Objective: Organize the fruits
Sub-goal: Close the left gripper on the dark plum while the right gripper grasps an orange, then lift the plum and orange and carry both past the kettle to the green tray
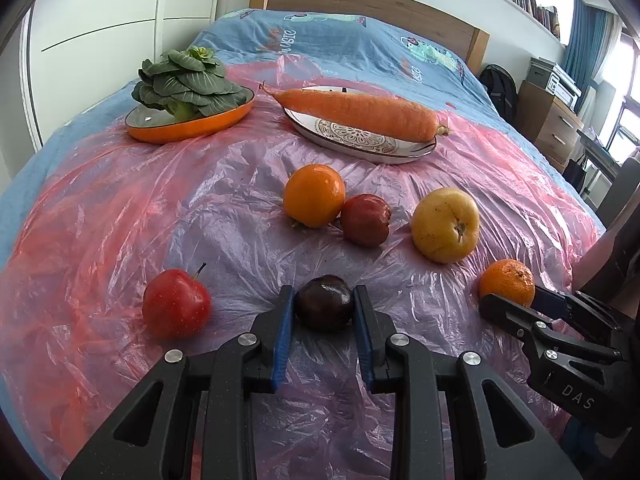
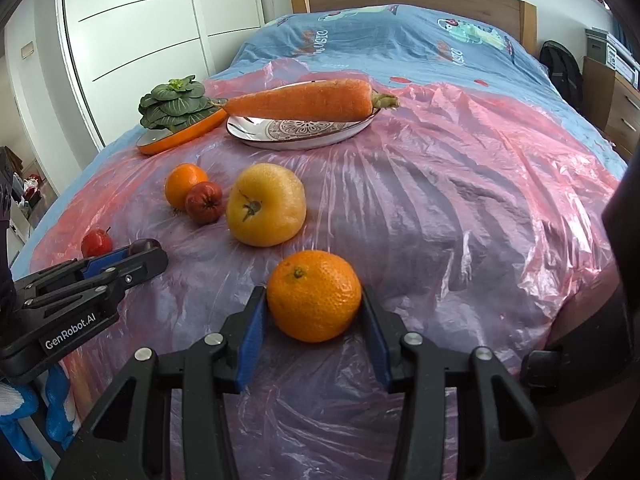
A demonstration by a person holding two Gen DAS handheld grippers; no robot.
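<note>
My left gripper is shut on a dark purple plum that rests on the pink plastic sheet. At the right, my right gripper is shut on an orange mandarin. In the right wrist view its blue pads press both sides of the mandarin, which sits on the sheet. The left gripper and plum show at the left there. Loose on the sheet lie a red apple, an orange, a small dark red fruit and a large yellow fruit.
Farther back, a carrot lies across a patterned white plate, and leafy greens sit on an orange plate. The sheet covers a blue bedspread. A wardrobe stands left, drawers right.
</note>
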